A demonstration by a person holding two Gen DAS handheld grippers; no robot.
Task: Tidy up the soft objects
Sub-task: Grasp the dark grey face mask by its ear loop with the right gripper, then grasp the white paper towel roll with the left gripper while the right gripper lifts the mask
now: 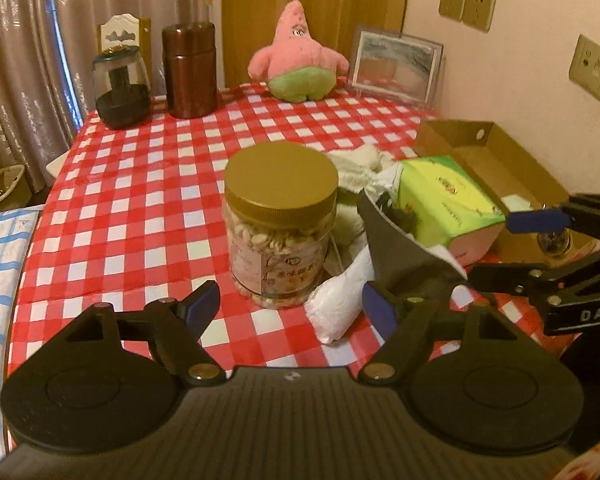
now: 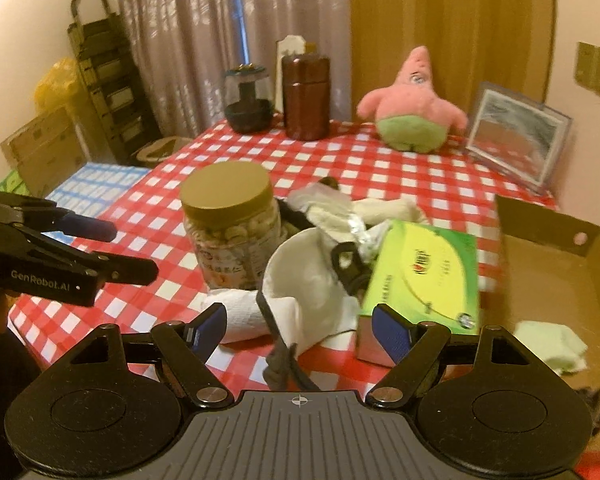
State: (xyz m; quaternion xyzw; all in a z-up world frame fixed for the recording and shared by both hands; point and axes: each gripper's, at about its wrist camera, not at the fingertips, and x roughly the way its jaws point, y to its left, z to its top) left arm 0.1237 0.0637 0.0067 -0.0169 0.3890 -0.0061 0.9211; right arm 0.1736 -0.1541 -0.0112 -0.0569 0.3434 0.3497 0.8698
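**Hovering over the soft pile with both jaws apart**

Looking along our left gripper (image 1: 289,306), we see its jaws standing apart with nothing pressed between them, above the near edge of the table (image 1: 139,200) in its red checked cloth. Our right gripper (image 2: 297,326) is likewise wide and holds nothing. The soft pile (image 2: 312,276) of white and dark cloths lies mid-table, just right of the nut jar (image 2: 229,228) and touching the green tissue pack (image 2: 424,272). A cardboard box (image 2: 548,264) sits at the right with what may be a pale green cloth (image 2: 552,344) inside. A pink plush star (image 1: 295,56) stands at the far edge.
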